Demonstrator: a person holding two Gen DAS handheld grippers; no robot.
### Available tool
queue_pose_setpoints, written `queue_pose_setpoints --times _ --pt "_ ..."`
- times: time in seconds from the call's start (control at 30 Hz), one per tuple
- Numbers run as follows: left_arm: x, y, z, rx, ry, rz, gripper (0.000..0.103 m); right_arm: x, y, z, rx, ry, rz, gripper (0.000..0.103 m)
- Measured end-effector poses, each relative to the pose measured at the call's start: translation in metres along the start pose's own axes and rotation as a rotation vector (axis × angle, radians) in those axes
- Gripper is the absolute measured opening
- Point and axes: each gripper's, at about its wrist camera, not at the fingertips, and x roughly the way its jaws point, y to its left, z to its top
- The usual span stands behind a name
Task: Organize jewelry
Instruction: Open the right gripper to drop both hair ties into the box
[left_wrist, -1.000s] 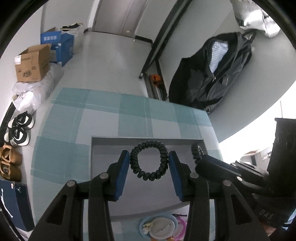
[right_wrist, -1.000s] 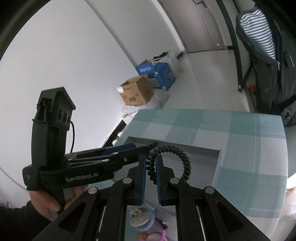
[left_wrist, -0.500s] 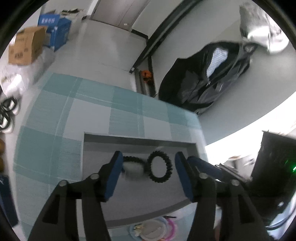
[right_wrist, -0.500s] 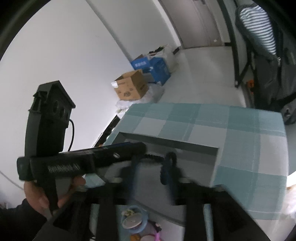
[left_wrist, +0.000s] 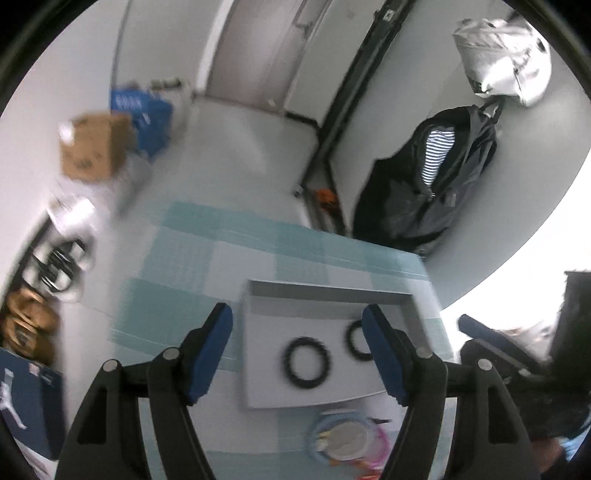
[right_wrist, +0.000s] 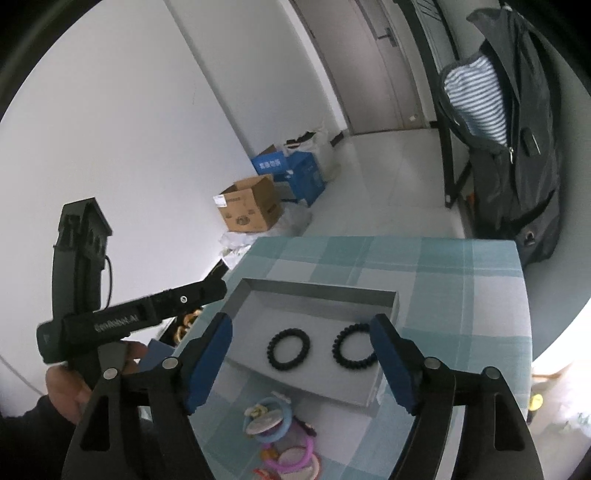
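Left wrist view: the left gripper (left_wrist: 297, 330) holds its blue-padded fingers (left_wrist: 210, 352) spread wide, and its jaws have just been opening; nothing is pinched between them. Beneath the gap lies a shallow grey tray (left_wrist: 325, 291) on a table covered by a teal and white checked cloth (left_wrist: 207, 266). Two black coiled hair ties rest flat on the tray floor, apart from each other: the left hair tie (left_wrist: 304, 360) near the tray's centre, the right hair tie (left_wrist: 356, 338) at about 2 o'clock from it, partly hidden behind the right finger. Just past the tray's near edge, at 6 o'clock, sits a cluster of round pastel trinkets (left_wrist: 345, 439); motion blur hides their detail. The right gripper (left_wrist: 491, 343) enters at 3 o'clock. A dark jacket (left_wrist: 424, 177) hangs at 1 o'clock.

Right wrist view: the right gripper (right_wrist: 301, 334) also has its fingers (right_wrist: 208, 358) wide apart, jaws having just been opening, gripping nothing. Through the gap both ties are seen side by side in the tray (right_wrist: 317, 290), the left hair tie (right_wrist: 286, 347) and the right hair tie (right_wrist: 354, 345) not touching. The trinkets (right_wrist: 275, 417) lie on the cloth (right_wrist: 443, 266) at 6 o'clock, outside the tray. At 9 o'clock a hand (right_wrist: 70, 384) holds the left gripper (right_wrist: 216, 291); its finger spread cannot be told from this side. A cardboard box (right_wrist: 249, 208) stands on the floor at 11 o'clock
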Motion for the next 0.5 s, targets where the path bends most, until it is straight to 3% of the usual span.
queue_pose_setpoints --times 0.13,0.27,0.5 --pt "-0.016 -0.011 -0.012 0.071 -0.053 0.081 0.069 -0.012 0.006 -0.007 -0.014 -0.029 -0.020 0.080" --pt "-0.019 -0.011 -0.023 0.086 -0.033 0.127 0.069 -0.021 0.009 -0.018 0.004 -0.034 -0.042 0.086" --pt "-0.016 -0.002 -0.050 0.015 0.055 0.100 0.069 -0.032 0.017 -0.035 -0.008 -0.041 -0.081 0.098"
